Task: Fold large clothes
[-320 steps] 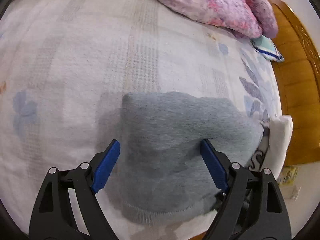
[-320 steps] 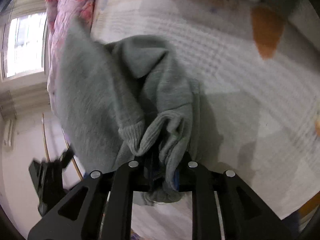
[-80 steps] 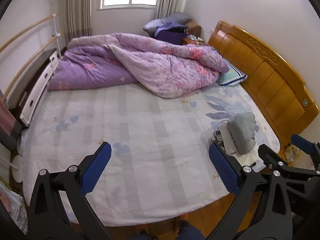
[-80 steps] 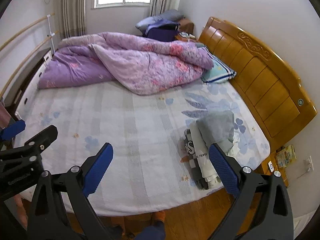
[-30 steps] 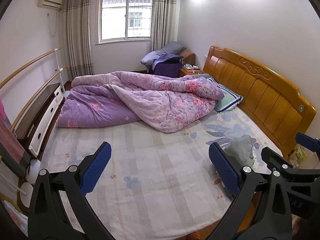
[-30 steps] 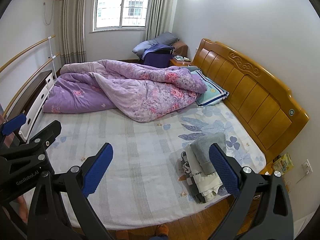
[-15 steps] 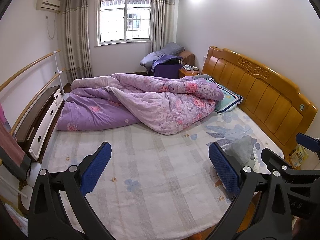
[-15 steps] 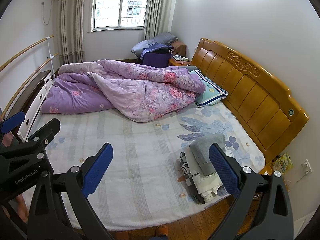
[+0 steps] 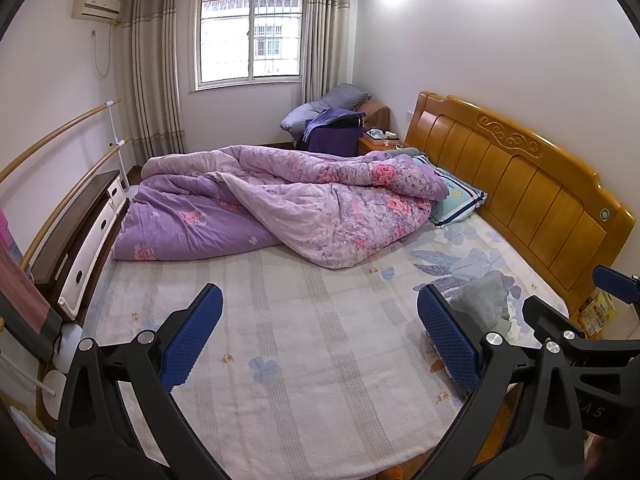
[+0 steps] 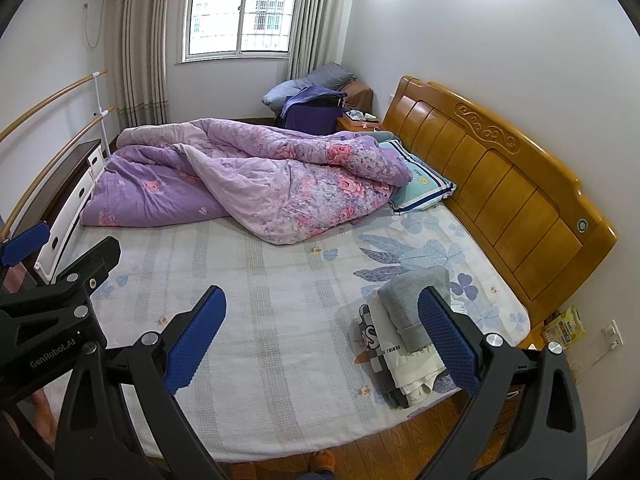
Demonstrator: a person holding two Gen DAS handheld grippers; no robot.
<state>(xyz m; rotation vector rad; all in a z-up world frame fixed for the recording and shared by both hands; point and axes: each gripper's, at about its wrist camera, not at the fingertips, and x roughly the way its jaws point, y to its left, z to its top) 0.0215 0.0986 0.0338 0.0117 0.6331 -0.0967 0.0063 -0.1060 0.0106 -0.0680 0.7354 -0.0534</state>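
Both claws, left (image 9: pixel 318 334) and right (image 10: pixel 322 336), have pulled back from the bed (image 10: pixel 280 320), jaws apart, empty. Grey sweater (image 10: pixel 412 292) tops the stack (image 10: pixel 400 364) near the headboard (image 10: pixel 500 188).

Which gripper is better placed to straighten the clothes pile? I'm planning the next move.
Probably the right gripper: the clothes pile lies on the bed beside its right finger, in full view. For the left gripper, the pile sits farther right, partly hidden behind its finger. Both are open and empty.
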